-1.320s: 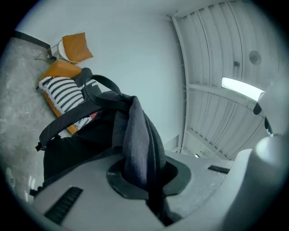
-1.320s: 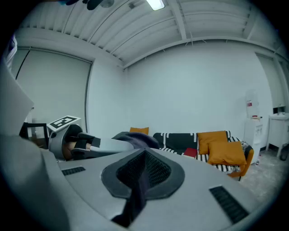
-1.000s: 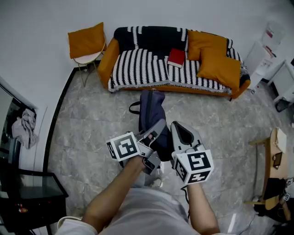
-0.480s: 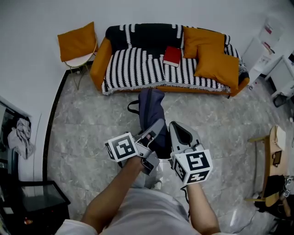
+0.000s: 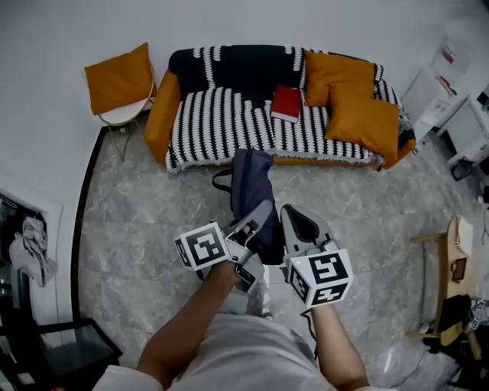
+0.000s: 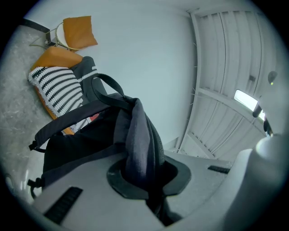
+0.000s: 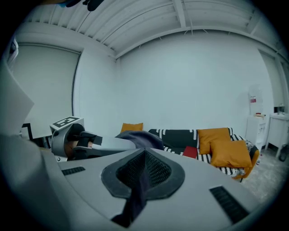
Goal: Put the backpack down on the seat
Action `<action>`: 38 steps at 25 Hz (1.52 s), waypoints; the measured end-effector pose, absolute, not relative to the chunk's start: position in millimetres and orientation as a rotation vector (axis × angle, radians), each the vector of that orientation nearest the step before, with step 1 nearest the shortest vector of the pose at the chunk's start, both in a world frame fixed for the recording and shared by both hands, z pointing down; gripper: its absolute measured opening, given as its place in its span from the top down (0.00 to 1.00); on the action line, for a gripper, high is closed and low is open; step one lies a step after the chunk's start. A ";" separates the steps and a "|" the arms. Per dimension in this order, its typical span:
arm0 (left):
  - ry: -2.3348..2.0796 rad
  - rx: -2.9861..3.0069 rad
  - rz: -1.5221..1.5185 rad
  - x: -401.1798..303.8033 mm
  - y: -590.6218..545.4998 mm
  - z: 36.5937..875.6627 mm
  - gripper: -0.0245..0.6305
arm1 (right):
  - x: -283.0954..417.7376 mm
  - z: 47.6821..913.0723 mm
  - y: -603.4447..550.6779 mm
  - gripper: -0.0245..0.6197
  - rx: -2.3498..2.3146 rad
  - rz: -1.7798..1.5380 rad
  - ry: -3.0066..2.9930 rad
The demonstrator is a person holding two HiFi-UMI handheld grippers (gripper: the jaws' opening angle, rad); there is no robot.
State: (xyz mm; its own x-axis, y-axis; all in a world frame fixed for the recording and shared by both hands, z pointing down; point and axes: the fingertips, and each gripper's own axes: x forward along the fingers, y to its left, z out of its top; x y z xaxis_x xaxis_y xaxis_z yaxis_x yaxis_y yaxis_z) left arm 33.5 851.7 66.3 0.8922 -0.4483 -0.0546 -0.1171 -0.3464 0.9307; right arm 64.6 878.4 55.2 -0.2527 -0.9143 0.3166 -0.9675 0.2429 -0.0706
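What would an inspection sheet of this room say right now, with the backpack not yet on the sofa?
Surface: sofa seat, striped black and white, backrest behind it.
Job's things: dark backpack hangs above the floor in front of the sofa, not yet on the seat.
Clutter: red book lies on the seat; orange cushions are piled at one end.
Grippers: left hand-held gripper shut on a backpack strap; right hand-held gripper shut on a strip of the backpack's fabric.
Cables: nothing seen.
Surroundings: grey marble floor; side chair with an orange cushion beside the sofa; white wall behind.
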 end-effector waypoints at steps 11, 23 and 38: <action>-0.379 1.919 -0.341 6.2 776.4 64.3 0.94 | 36.3 55.7 804.6 0.96 1.790 0.373 -2.264; -0.375 1.923 -0.352 -1.0 731.4 62.4 0.94 | 32.3 53.8 760.7 0.96 1.802 0.336 -2.263; -0.405 1.923 -0.326 56.2 654.0 76.4 0.94 | 96.8 65.6 676.4 0.96 1.810 0.374 -2.310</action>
State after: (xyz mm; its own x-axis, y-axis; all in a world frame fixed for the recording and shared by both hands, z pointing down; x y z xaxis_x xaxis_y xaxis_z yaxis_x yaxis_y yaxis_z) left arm 56.2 654.0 76.4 0.9042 -0.4256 -0.0372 -0.1268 -0.3504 0.9280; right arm 96.8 676.4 65.6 -0.2406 -0.9245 0.2956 -0.9706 0.2257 -0.0840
